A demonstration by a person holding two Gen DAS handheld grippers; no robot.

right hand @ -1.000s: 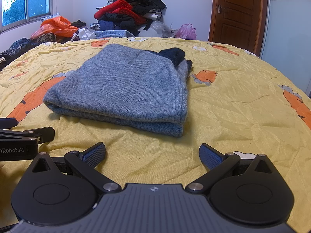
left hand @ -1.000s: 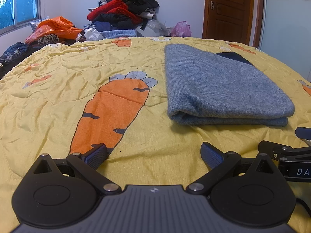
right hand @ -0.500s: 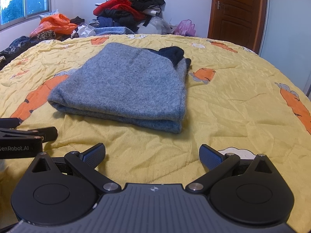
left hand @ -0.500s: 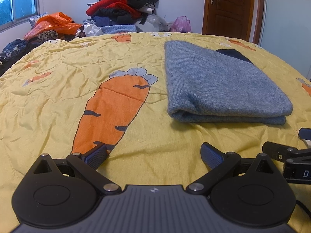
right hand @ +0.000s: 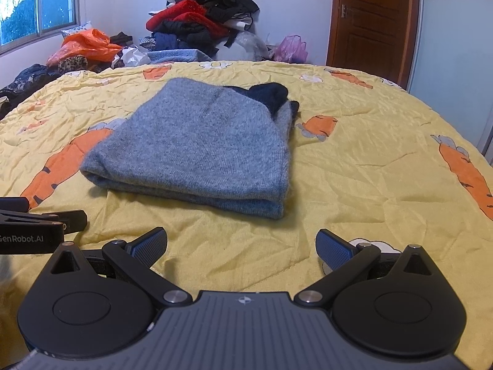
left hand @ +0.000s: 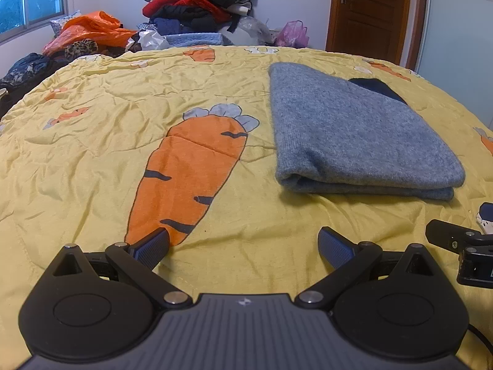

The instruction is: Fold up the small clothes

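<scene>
Lettering "GenRobot.AI" marks the left gripper (right hand: 43, 219) beside the folded grey sweater (right hand: 197, 141).

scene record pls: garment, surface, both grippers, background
garment: grey knitted sweater, folded into a flat rectangle, dark navy part showing at its far edge
surface: yellow quilted bedspread with orange carrot print, wrinkled
left hand-held gripper: open, empty, low over the bedspread, short of the sweater
right hand-held gripper: open, empty, facing the sweater's near folded edge, not touching
background: pile of red, black and blue clothes by the far wall; brown wooden door, shut
</scene>
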